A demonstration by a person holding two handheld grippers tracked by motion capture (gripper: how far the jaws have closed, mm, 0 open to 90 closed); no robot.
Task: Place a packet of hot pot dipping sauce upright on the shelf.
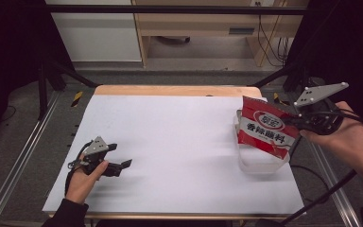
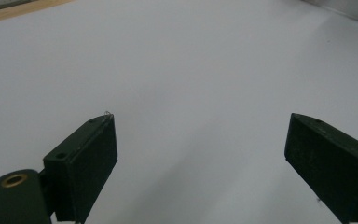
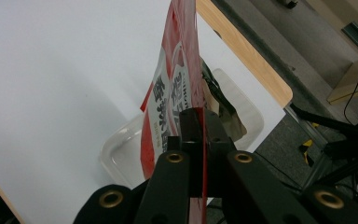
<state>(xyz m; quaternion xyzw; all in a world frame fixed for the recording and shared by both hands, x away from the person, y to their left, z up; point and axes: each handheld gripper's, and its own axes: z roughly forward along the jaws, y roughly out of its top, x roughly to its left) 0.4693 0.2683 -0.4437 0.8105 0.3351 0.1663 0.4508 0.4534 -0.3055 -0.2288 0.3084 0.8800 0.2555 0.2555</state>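
Note:
A red and white snack packet with Chinese lettering hangs above a clear plastic tray at the table's right side. My right gripper is shut on the packet's right edge and holds it in the air. In the right gripper view the packet stands edge-on between the closed jaws, with my right gripper over the tray, which holds a brownish packet. My left gripper rests low on the white sheet at the left, open and empty. In the left gripper view my left gripper has bare white sheet between its wide-apart jaws.
A white sheet covers the wooden table. Metal rails run along both sides of the table. Dark frame posts and cables stand past the right edge, and wooden furniture sits beyond the far edge.

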